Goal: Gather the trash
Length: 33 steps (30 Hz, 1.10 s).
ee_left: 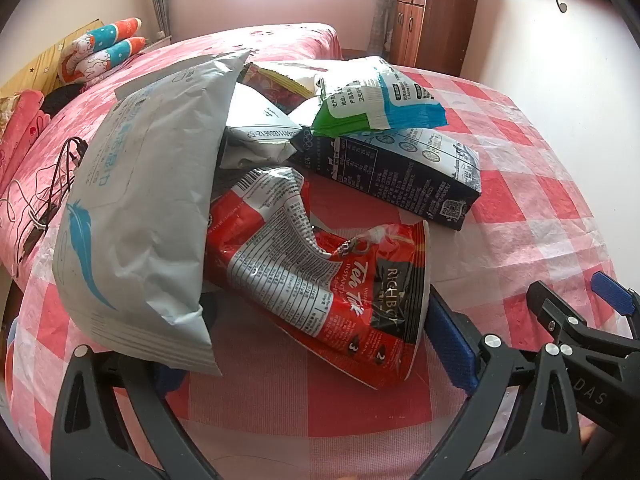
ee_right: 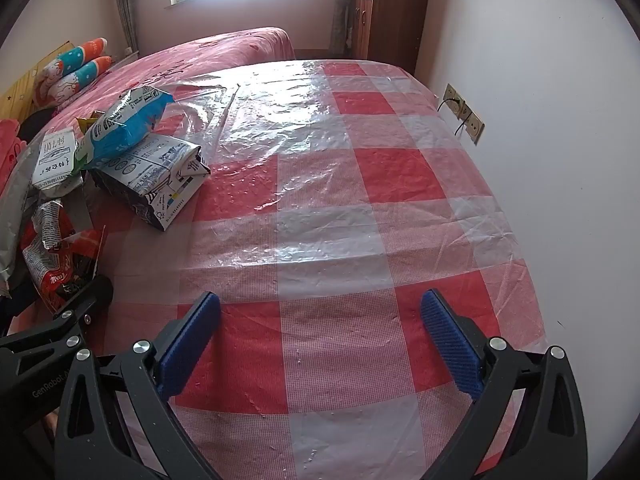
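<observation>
A heap of trash lies on the red-and-white checked table cover (ee_left: pixel 520 208). It holds a grey mailer bag (ee_left: pixel 144 200), a crumpled red tea pouch (ee_left: pixel 320 280), a dark milk carton (ee_left: pixel 400 172), a green-and-blue wrapper (ee_left: pixel 372 100) and a white packet (ee_left: pixel 260 136). My left gripper (ee_left: pixel 308 356) is open around the near end of the red pouch and the bag's corner; its left finger is mostly hidden under the bag. My right gripper (ee_right: pixel 320 320) is open over bare cover, to the right of the heap, with nothing between its pads. The carton (ee_right: pixel 152 184) and wrapper (ee_right: pixel 124 124) show at the left of the right wrist view.
A bed with a pink cover (ee_left: pixel 260 44) adjoins the table's far side, with cables (ee_left: pixel 52 184) on it. A wooden cabinet (ee_left: pixel 432 16) stands in the far corner. A white wall with sockets (ee_right: pixel 464 114) runs along the table's right edge.
</observation>
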Each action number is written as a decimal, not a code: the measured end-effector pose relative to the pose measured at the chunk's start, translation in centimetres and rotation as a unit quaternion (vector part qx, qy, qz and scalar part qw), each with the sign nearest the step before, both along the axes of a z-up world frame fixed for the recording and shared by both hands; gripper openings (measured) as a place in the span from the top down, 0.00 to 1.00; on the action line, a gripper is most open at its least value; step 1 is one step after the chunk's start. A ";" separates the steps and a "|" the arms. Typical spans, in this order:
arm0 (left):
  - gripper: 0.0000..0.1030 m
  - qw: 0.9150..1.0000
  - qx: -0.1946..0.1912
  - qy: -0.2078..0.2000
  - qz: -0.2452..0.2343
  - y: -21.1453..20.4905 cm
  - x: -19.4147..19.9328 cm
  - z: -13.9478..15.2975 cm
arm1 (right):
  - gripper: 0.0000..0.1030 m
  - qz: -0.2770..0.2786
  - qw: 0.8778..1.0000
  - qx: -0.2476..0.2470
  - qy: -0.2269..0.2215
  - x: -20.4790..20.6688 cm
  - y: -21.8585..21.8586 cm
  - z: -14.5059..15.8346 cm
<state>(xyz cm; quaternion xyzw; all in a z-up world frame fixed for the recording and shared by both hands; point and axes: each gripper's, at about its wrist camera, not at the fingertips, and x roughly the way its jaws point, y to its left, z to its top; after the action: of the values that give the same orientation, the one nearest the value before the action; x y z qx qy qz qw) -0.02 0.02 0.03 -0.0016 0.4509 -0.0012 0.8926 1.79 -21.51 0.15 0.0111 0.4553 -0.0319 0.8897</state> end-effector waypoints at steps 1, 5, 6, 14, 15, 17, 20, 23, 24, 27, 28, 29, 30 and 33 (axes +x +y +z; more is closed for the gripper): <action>0.04 1.000 0.001 0.002 0.000 0.0 0.0 0.0 | 0.04 0.000 1.000 0.002 0.003 0.0 0.0 0.0; 0.04 1.000 0.002 0.002 0.000 0.0 0.0 0.0 | 0.04 0.000 1.000 0.002 0.003 0.0 0.0 0.0; 0.04 1.000 0.002 0.002 0.000 0.0 0.0 0.0 | 0.04 0.000 1.000 0.002 0.003 0.0 0.0 0.0; 0.04 1.000 0.004 0.005 -0.002 -0.1 -0.3 0.0 | 0.04 0.000 1.000 0.002 0.004 -0.2 0.1 0.0; 0.04 1.000 0.004 0.005 -0.005 -0.1 -0.4 0.0 | 0.04 -0.001 1.000 0.002 0.005 -0.2 0.2 0.0; 0.04 1.000 0.004 0.005 -0.009 0.0 -0.9 0.0 | 0.04 -0.001 1.000 0.003 0.005 -0.4 0.2 0.0; 0.04 1.000 0.007 0.004 -0.015 0.2 -2.1 0.1 | 0.04 0.005 1.000 0.003 0.005 -0.5 0.1 -0.2; 0.04 1.000 0.014 0.002 -0.019 0.4 -3.1 0.4 | 0.04 0.014 1.000 0.003 0.006 -1.0 0.3 -0.4; 0.04 1.000 0.018 -0.001 -0.021 0.2 -3.2 0.3 | 0.04 0.016 1.000 0.003 0.006 -0.8 0.5 -0.5; 0.04 0.999 0.032 -0.011 -0.032 0.0 -4.5 0.3 | 0.04 0.019 1.000 0.002 0.005 -1.7 0.8 -0.5; 0.04 0.999 0.035 -0.013 -0.035 0.1 -5.0 0.5 | 0.04 0.020 1.000 0.002 0.005 -2.0 0.8 -0.6; 0.04 0.999 0.037 -0.014 -0.038 0.2 -5.2 0.6 | 0.04 0.020 1.000 0.003 0.004 -2.4 1.0 -0.5; 0.04 0.998 0.038 -0.017 -0.040 0.4 -5.6 0.7 | 0.04 0.020 1.000 0.005 0.004 -2.8 1.0 -0.5; 0.04 0.998 0.039 -0.023 -0.047 0.9 -6.9 1.4 | 0.04 0.020 1.000 0.016 -0.008 -3.9 1.1 -0.1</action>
<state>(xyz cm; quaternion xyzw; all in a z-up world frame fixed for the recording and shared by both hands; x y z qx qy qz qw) -6.92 0.87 1.39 0.0548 0.4294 -0.0259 0.9011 -2.11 -20.37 0.05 0.0163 0.4491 -0.0072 0.8933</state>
